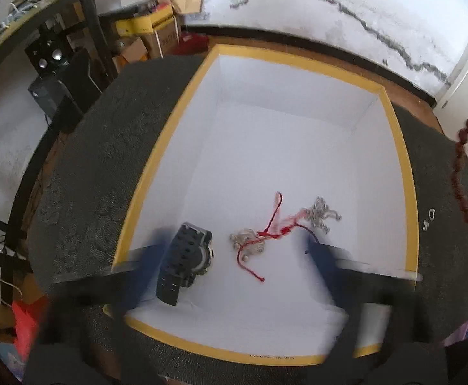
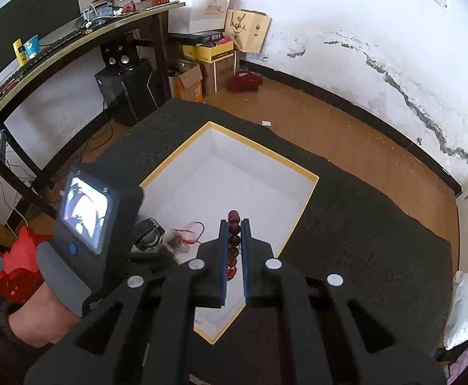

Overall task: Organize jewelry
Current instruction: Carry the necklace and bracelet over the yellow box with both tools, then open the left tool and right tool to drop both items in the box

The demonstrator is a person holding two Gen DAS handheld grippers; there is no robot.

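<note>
Right gripper (image 2: 234, 243) pinching red bead string (image 2: 234, 240), left gripper (image 1: 237, 253) spread over boxed watch (image 1: 187, 256), tangled chains (image 1: 279, 227) beside.

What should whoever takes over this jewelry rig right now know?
Left hand-held gripper: open, inside the yellow-rimmed box, holding nothing.
Right hand-held gripper: shut on the dark red bead string, above the box.
In the box: black watch, red cord, silver chain.
On the black cloth outside the box: two small silver pieces.
Left: drop the beads in, then collect the silver pieces.
</note>
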